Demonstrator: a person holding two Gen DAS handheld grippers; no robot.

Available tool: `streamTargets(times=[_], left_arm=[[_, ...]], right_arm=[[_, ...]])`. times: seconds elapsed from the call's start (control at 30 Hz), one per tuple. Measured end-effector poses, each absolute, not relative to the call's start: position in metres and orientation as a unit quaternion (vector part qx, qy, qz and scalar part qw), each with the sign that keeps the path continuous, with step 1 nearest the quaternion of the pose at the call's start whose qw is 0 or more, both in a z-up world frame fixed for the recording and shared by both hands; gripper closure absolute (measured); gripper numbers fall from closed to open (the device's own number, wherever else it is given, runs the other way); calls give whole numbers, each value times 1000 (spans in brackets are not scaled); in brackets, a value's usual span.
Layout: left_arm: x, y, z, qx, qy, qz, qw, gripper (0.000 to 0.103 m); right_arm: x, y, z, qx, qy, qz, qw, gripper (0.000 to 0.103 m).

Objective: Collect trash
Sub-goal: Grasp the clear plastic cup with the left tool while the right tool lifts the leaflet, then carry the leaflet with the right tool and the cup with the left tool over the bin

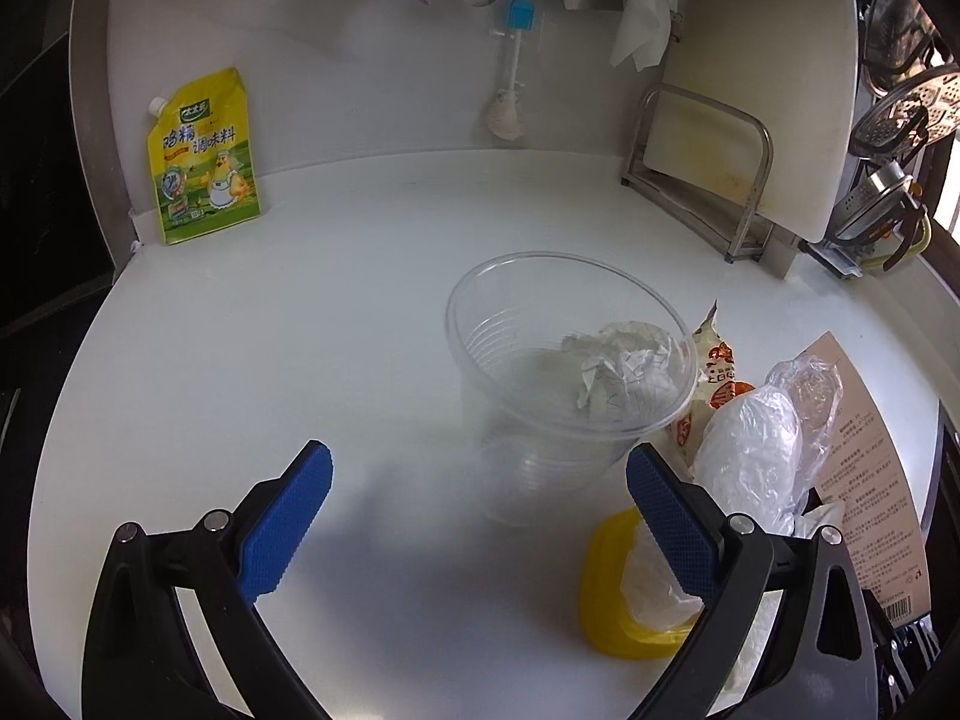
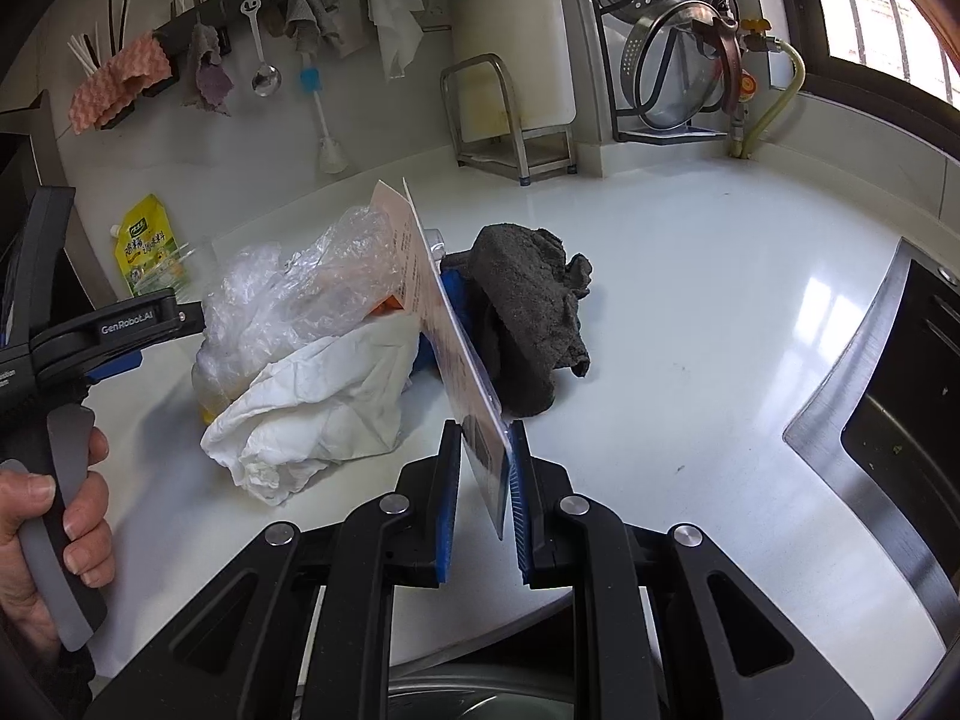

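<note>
My right claw (image 2: 485, 501) is clamped on the lower corner of a card (image 2: 441, 324), a thin, stiff printed sheet that stands on edge and runs up toward the frame's centre; it looks light, and a pinch at the edge should do, though it may flex or swing if I turn fast. Just left of it in the right view lies the heap: a crumpled white tissue (image 2: 312, 408), soft and nearly weightless, best taken by bunching a fold, and behind it a clear bag (image 2: 300, 294), slippery and likely to slide out of a shallow pinch. Right of the card, touching it, sits a dark rag (image 2: 528, 312). My left claw (image 1: 480, 516) hangs with its jaws wide apart and nothing between them, low in its frame. Just beyond it, between the fingers' lines, stands a clear cup (image 1: 540, 420) with a paper wad (image 1: 624, 369) inside; the cup is thin and would crush or tip, so I judge the rim wall the place to take. Lower right lies a yellow lid (image 1: 606, 588), partly behind my finger. Far upper left, a yellow pouch (image 1: 201, 156) leans on the wall, well apart on the tabletop (image 1: 300, 330).
</note>
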State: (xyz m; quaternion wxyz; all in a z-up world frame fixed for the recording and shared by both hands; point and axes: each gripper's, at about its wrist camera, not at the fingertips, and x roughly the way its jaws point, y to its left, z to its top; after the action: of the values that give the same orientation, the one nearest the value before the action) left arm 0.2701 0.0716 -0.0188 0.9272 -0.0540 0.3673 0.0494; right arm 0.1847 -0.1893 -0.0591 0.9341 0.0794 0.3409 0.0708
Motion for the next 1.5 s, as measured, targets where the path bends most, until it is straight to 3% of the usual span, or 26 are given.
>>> streamTargets(times=[0.17,0.23,0.5,0.57,0.63,0.8,0.9,1.13,1.5], left_arm=[[282,66,-22,-39,360,51,931,11],[285,64,-24,-36,365,47,929,30],[285,68,-26,-47,364,41,929,49],[284,69,-26,-49,362,40,930,49],[283,69,-25,-49,358,39,932,49],[281,69,-23,-47,352,37,934,50],[279,70,-22,-50,348,36,936,50],[277,71,-22,-48,344,35,937,50],[276,67,-20,-38,339,36,939,50]], right_arm=[[186,-191,-63,82,347,75,931,88],[186,-191,-64,80,350,77,930,88],[183,-191,-65,82,357,81,927,87],[181,-190,-65,78,357,84,927,80],[178,-190,-63,71,354,77,929,53],[174,-193,-59,47,356,59,932,44],[173,-199,-52,34,350,40,935,32],[182,-182,-38,-32,337,37,940,29],[220,-146,-60,-121,398,10,909,30]])
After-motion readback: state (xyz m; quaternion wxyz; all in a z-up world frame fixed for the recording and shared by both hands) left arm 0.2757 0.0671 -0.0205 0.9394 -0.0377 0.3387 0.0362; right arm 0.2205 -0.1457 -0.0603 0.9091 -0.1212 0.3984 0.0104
